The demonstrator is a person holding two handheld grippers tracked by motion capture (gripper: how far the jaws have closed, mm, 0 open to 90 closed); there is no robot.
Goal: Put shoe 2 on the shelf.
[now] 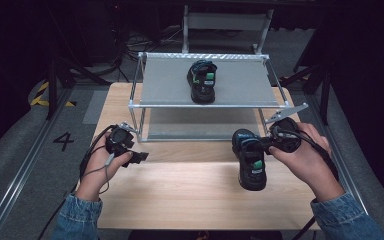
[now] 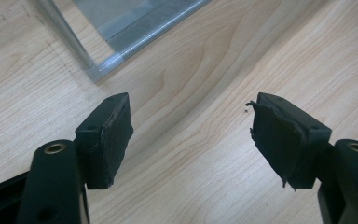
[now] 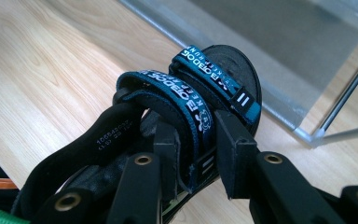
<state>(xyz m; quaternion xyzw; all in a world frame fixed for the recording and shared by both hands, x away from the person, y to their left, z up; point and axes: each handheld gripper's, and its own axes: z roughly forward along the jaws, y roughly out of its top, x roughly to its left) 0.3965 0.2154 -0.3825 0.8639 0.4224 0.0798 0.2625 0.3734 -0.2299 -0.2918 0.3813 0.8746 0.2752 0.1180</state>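
From the high view, a black sandal with teal straps [image 1: 250, 159] sits in the right tool [image 1: 267, 144], gripped from its right side over the near right part of the wooden tabletop [image 1: 190, 200]; whether its sole touches the wood cannot be told from here. A matching second sandal [image 1: 202, 81] stands on the top shelf of a metal-framed rack [image 1: 240, 82] at the far side of the tabletop, toe pointing toward the person. The left tool [image 1: 139, 157] hangs over the near left of the tabletop, just in front of the rack's left front leg, well apart from both sandals.

In the left gripper view, the left tool [image 2: 191, 135] has its jaws spread wide with bare wood between them; the rack's lower corner [image 2: 103, 70] lies just beyond.

In the right gripper view, the right tool [image 3: 196, 154] has its jaws drawn in on a teal strap of the sandal [image 3: 200, 93], one pad on each side of it. The sandal is tilted, its toe pointing toward the rack's lower shelf [image 3: 279, 42].
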